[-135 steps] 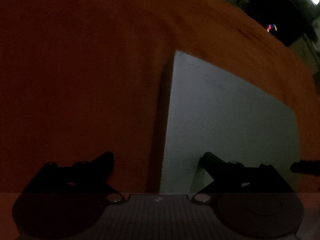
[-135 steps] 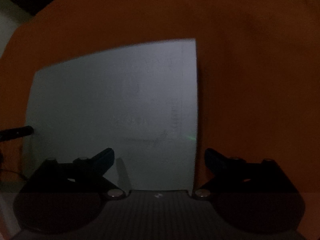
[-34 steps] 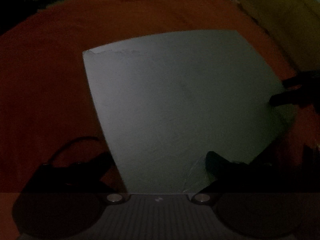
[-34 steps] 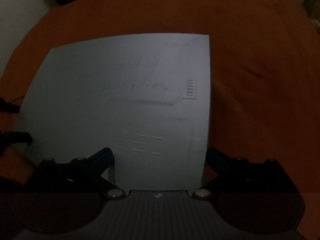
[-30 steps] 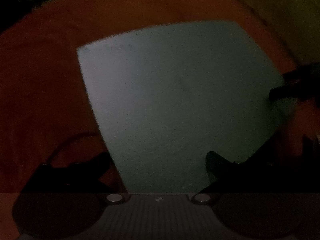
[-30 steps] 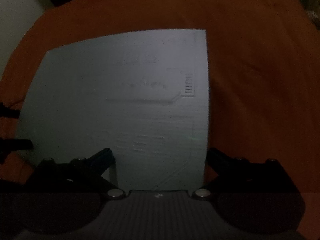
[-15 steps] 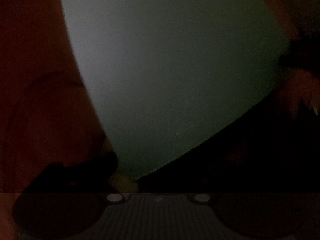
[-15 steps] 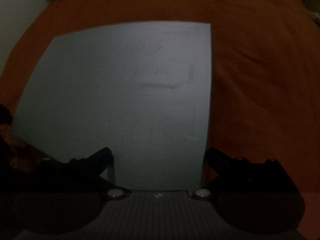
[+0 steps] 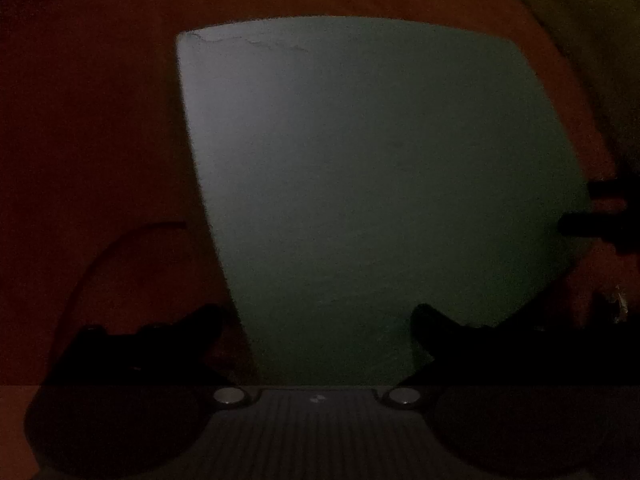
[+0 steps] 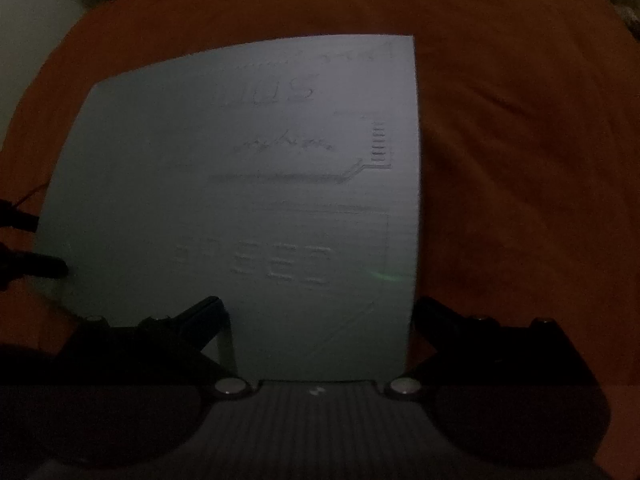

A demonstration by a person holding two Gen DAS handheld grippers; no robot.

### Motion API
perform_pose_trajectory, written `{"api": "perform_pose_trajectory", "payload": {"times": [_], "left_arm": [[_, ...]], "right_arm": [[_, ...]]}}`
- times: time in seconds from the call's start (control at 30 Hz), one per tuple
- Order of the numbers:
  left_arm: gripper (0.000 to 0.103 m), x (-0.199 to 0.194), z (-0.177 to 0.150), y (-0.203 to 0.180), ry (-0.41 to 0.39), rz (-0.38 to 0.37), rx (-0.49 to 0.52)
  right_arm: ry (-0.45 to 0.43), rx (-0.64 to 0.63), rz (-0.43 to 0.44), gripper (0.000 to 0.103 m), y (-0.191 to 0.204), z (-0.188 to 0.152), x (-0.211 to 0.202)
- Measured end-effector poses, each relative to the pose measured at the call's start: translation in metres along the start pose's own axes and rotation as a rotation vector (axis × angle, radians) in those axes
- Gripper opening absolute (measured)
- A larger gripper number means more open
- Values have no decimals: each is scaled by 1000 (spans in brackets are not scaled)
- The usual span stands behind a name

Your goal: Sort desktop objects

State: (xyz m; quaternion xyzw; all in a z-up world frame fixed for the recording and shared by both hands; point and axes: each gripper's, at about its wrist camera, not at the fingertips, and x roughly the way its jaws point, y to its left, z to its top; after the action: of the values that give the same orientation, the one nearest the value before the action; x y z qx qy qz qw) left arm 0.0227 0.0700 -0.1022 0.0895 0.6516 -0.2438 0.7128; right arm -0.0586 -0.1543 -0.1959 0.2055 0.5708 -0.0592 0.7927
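The scene is dim. A white sheet of paper [image 9: 360, 184] lies on an orange tablecloth [image 9: 88, 120]; faint show-through print is visible in the right wrist view [image 10: 240, 200]. My left gripper [image 9: 316, 320] is open over the sheet's near left corner, one finger on the cloth, one above the paper. My right gripper [image 10: 316, 312] is open at the sheet's near right part, its fingers straddling the right edge. Each gripper's dark fingertips show at the other view's edge: the right one [image 9: 592, 216] and the left one [image 10: 36, 264].
The orange cloth [image 10: 520, 160] surrounds the sheet on all sides. A thin dark cable [image 9: 108, 252] curves over the cloth left of the paper. A pale surface [image 10: 32, 40] lies beyond the cloth at the far left of the right wrist view.
Half a second ago the left view was tilted close over the paper with its fingers hidden; now it is level again with both fingers open. The right gripper has barely moved.
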Motion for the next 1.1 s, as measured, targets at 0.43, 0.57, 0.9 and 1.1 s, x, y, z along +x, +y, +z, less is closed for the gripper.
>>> {"api": "perform_pose_trajectory", "payload": {"times": [0.43, 0.57, 0.9, 1.1], "left_arm": [[103, -53, -17, -15, -82, 94, 127], [103, -105, -18, -45, -329, 174, 190], [103, -221, -74, -126, -711, 238, -121], [103, -213, -78, -217, -813, 278, -71]], "right_arm": [[-58, -12, -79, 103, -1, 16, -41], [-274, 42, -110, 103, 17, 26, -98], [-657, 50, 123, 103, 92, 9, -222], [-614, 90, 30, 103, 97, -6, -235]]}}
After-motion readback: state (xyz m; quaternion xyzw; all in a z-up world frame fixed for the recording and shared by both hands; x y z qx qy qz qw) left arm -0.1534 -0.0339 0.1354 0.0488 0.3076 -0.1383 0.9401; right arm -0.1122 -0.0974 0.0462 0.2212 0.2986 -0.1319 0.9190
